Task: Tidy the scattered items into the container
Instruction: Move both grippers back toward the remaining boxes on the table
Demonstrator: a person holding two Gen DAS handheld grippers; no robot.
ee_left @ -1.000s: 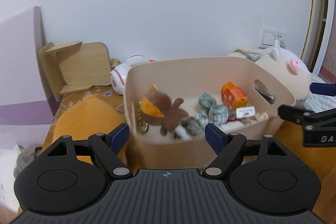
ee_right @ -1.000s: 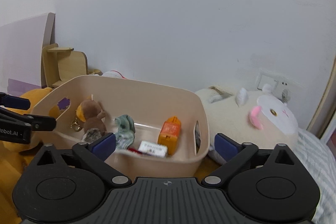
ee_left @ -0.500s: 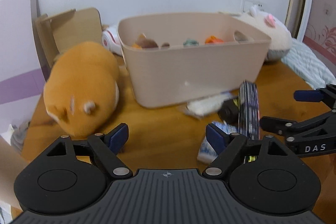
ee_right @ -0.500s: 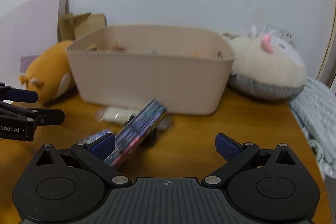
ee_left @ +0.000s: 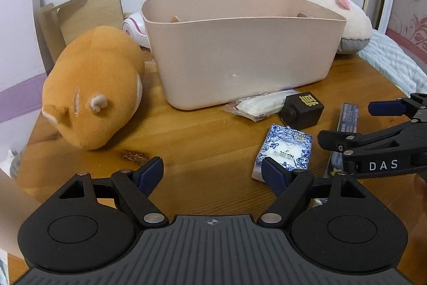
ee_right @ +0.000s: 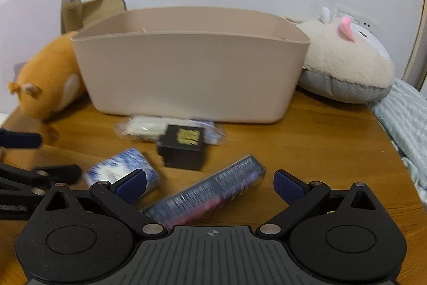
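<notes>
White wall stands behind a wooden table [ee_left: 202,132], and on it a beige container [ee_left: 240,58] sits near the back. On its left lies an orange plush hamster [ee_left: 93,90], on its right a cream plush animal [ee_right: 347,66]. Just in front of the container, on the bare wood, are the scattered items: a clear packet with white contents [ee_left: 263,103] touching the container's base, a black cube box with gold print [ee_right: 184,146] beside it, a blue-and-white tissue pack [ee_left: 284,151], and a long dark flat box [ee_right: 210,194] lying slanted. The left gripper [ee_left: 212,174] has its jaws spread wide with nothing between them. The right gripper [ee_right: 210,182] is also spread, low over the long dark flat box, not pinching it
</notes>
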